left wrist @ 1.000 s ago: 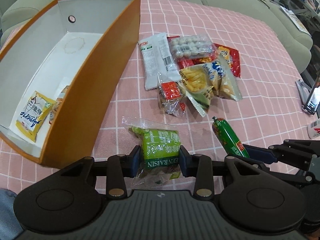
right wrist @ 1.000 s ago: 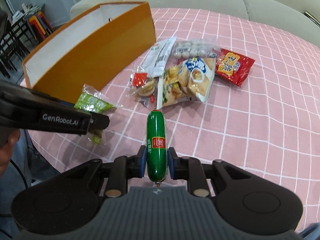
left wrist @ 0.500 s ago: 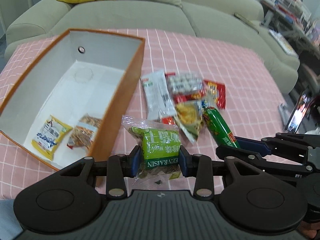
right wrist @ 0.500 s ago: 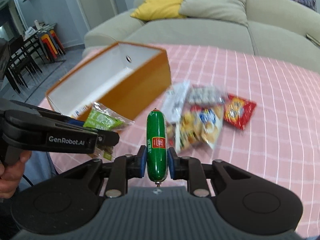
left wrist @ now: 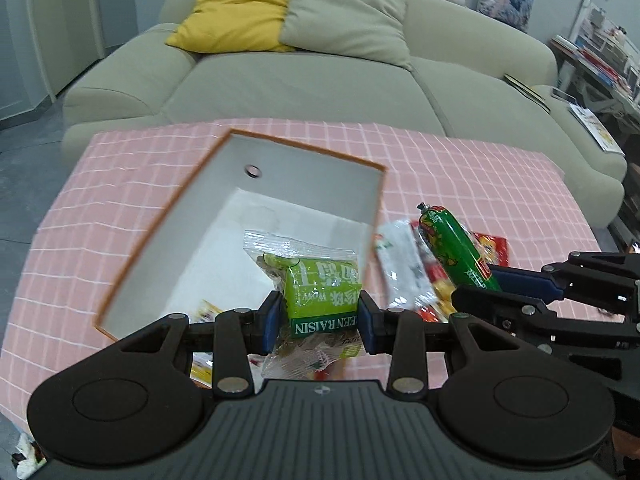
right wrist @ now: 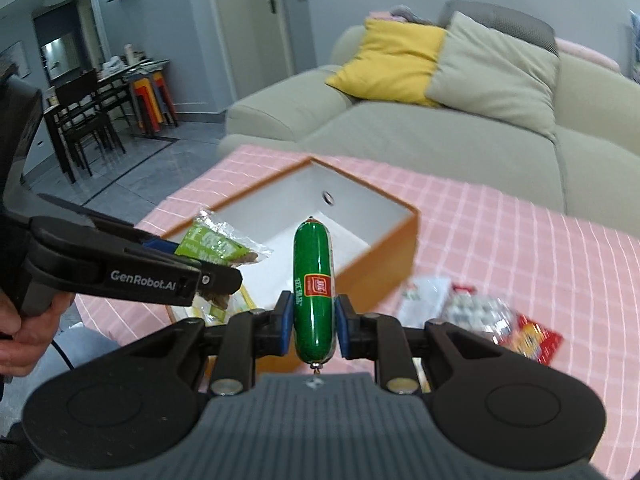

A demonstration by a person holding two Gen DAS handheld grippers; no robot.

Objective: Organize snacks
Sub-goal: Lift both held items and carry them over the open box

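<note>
Pink checked tablecloth (left wrist: 460,168) before sofa (left wrist: 304,80), orange box (left wrist: 256,216) open-topped, left gripper (left wrist: 320,314) clamping green raisin packet (left wrist: 320,294) above its near rim, right gripper (right wrist: 310,322) clamping green sausage (right wrist: 313,292) beside, loose snacks (right wrist: 480,312) right of box.

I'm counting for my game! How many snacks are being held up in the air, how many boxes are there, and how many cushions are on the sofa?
Held snacks: 2, the green raisin pack and the green sausage
Boxes: 1, the orange box
Cushions: 2, the yellow cushion and the beige cushion
Total: 5
</note>
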